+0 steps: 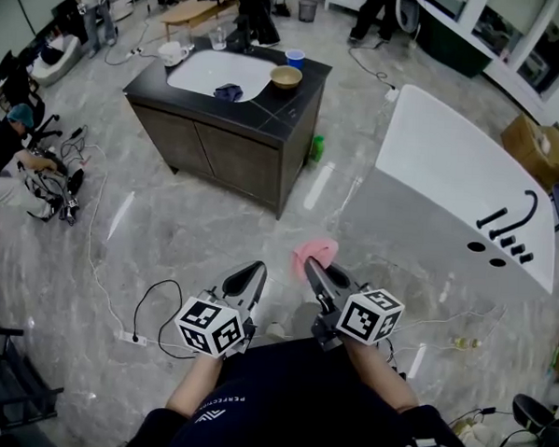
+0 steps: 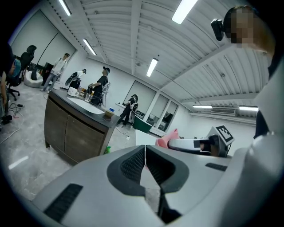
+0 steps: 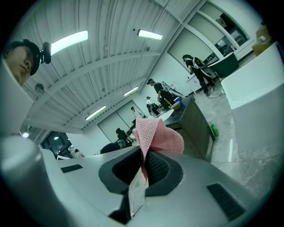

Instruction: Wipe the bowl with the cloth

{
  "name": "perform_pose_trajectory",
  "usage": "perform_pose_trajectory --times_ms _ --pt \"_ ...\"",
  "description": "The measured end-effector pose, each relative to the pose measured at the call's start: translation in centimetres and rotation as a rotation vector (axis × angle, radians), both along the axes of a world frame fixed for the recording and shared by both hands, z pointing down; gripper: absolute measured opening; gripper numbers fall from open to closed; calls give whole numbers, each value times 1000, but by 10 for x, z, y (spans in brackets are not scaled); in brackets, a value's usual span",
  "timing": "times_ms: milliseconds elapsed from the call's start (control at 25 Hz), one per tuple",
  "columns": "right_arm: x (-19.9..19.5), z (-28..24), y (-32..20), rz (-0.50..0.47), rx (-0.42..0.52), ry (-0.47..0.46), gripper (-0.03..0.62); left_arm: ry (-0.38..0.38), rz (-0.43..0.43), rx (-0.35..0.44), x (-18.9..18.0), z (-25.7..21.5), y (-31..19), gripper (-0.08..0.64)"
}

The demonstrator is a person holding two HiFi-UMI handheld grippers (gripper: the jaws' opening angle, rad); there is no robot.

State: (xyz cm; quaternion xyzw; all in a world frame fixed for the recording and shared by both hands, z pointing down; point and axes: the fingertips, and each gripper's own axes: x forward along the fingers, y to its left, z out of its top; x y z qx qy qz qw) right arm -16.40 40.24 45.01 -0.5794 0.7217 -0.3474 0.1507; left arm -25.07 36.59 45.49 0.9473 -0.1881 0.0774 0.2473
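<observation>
Bowl (image 1: 286,76), tan, sits on the dark counter (image 1: 278,117) at the edge of the white sink (image 1: 205,72), well apart from both grippers. The pink cloth (image 3: 158,134) is pinched between the jaws of the right gripper (image 3: 144,156) and bunches out past the tips. The left gripper (image 2: 145,150) has its jaws pressed together with nothing between them. The person holds both near the body.

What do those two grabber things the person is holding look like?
The left gripper and right gripper look alike. Each has a pale grey body, two pointed jaws with black ribbed pads, and a white cube with black square markers. The person wears a dark shirt with small white lettering.
</observation>
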Motion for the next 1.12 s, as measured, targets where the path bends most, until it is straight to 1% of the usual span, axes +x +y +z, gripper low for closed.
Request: perform_pose_trajectory --times_ms 200,400,680,920,1120 --pt "11 3 -31 -8 9 -3 43 -10 -5 23 8 -2 -21 14" --pt "32 3 -67 -42 9 -20 42 -22 -46 17 20 -2 -50 14" --pt "76 2 -117 -82 2 -6 42 -18 -44 31 72 -6 -96 14" --pt "113 0 -156 -119 -5 12 41 -74 -45 25 114 -2 -129 14" --pt "147 -1 -181 -151 1 17 42 -72 -27 39 153 -4 -151 14"
